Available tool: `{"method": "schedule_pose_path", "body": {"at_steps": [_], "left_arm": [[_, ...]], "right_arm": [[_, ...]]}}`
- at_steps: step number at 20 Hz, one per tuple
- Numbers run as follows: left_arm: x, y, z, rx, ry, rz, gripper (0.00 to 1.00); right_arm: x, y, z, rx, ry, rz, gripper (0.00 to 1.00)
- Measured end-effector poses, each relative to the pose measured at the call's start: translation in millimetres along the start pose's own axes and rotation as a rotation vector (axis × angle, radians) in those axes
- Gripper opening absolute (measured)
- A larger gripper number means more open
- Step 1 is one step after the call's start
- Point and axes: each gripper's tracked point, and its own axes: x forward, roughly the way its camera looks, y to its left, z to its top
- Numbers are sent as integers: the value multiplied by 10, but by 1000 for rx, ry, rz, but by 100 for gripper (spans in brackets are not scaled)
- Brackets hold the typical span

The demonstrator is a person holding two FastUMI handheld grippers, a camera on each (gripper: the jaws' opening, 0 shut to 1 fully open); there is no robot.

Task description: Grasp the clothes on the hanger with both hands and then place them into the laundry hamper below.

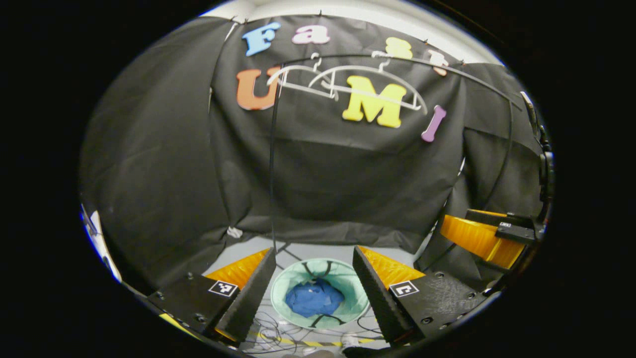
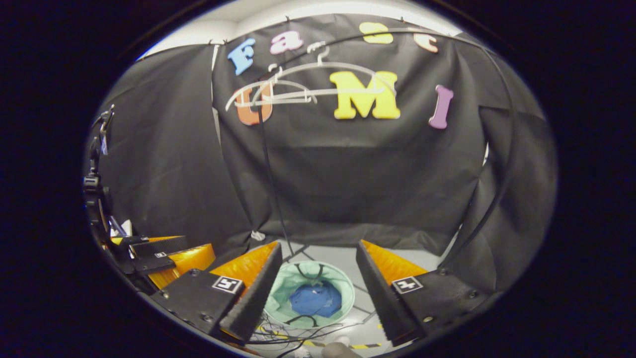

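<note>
A blue garment (image 1: 314, 298) (image 2: 316, 300) lies crumpled inside the pale green laundry hamper (image 1: 293, 276) (image 2: 280, 296) on the floor below. Two bare white hangers (image 1: 348, 82) (image 2: 303, 82) hang from the black rail high up. My left gripper (image 1: 313, 293) is open above the hamper, fingers wide apart with nothing between them. My right gripper (image 2: 314, 293) is open the same way, also above the hamper. In the left gripper view the right gripper (image 1: 489, 231) shows at the right edge. At the left edge of the right gripper view sits the left gripper (image 2: 159, 253).
A thin black rack frame (image 1: 272, 164) (image 2: 271, 164) arches in front of the black cloth wall. Loose cables (image 1: 278, 333) and striped floor tape (image 1: 318, 343) lie on the grey floor near the hamper. A camera stand (image 2: 94, 174) rises at the left.
</note>
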Motion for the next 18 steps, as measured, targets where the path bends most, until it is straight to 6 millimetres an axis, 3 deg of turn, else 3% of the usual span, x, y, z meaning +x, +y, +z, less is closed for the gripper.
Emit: {"method": "schedule_pose_path", "body": {"at_steps": [1,2,4,6,7,12,16,18], "left_arm": [[-116,-33,172,14,-34,-1,100],[-264,-55,304,27,-65,-4,100],[-481,-170,598,56,-130,-8,98],[-779,-306,832,79,-192,-9,95],[-934,-393,940,82,-223,-11,100],[-1657,-737,1343,83,-351,59,100],[-2098,-900,1408,90,-402,135,100],[-2360,-976,1419,120,-429,173,100]], "right_arm": [[-167,-1,235,-2,-45,0,100],[-317,-41,431,-2,-86,-2,96],[-667,-107,832,8,-165,1,99],[-1055,-192,1117,21,-231,7,100],[-1218,-236,1238,26,-260,12,100],[-1852,-649,1575,47,-387,60,100],[-2115,-866,1696,50,-475,80,98],[-2096,-826,1629,63,-467,93,100]]}}
